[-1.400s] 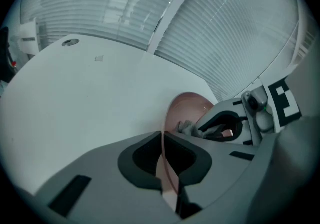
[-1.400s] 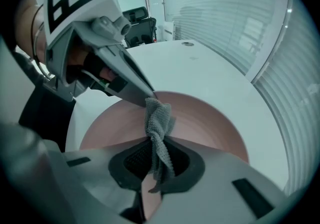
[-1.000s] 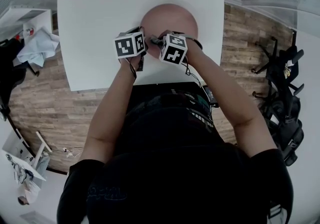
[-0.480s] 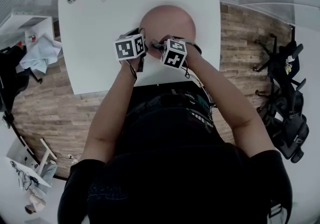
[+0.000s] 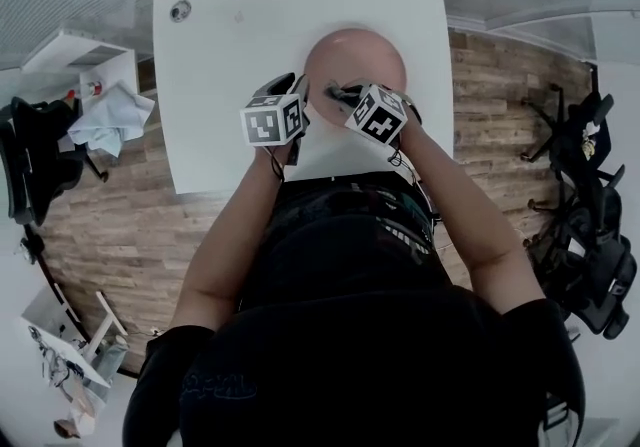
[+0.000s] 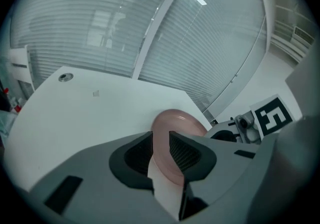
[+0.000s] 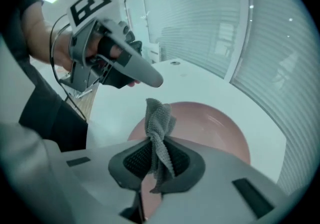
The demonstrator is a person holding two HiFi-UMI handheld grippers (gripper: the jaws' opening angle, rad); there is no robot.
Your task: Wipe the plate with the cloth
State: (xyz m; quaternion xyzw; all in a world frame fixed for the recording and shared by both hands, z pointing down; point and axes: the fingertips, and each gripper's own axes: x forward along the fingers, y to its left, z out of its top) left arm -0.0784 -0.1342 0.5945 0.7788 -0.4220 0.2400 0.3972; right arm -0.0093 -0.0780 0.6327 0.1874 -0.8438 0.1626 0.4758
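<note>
While the pink plate (image 5: pixel 365 47) lies flat on the white table (image 5: pixel 230 45), the head view shows the left gripper (image 5: pixel 304 102) and right gripper (image 5: pixel 336 92) meeting at its near rim. Left gripper view: its jaws have just been opening and stand apart, with the plate showing through the gap, unpinched. Right gripper view: jaws clamp the grey cloth (image 7: pixel 159 133) over the plate, presumably poised for wiping. No writing is legible, only square markers (image 5: pixel 272 122).

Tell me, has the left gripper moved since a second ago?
Yes: against the round pink plate, the left gripper has drawn slightly back toward the white table's near edge; its jaws have just been opening, the plate showing between them.
</note>
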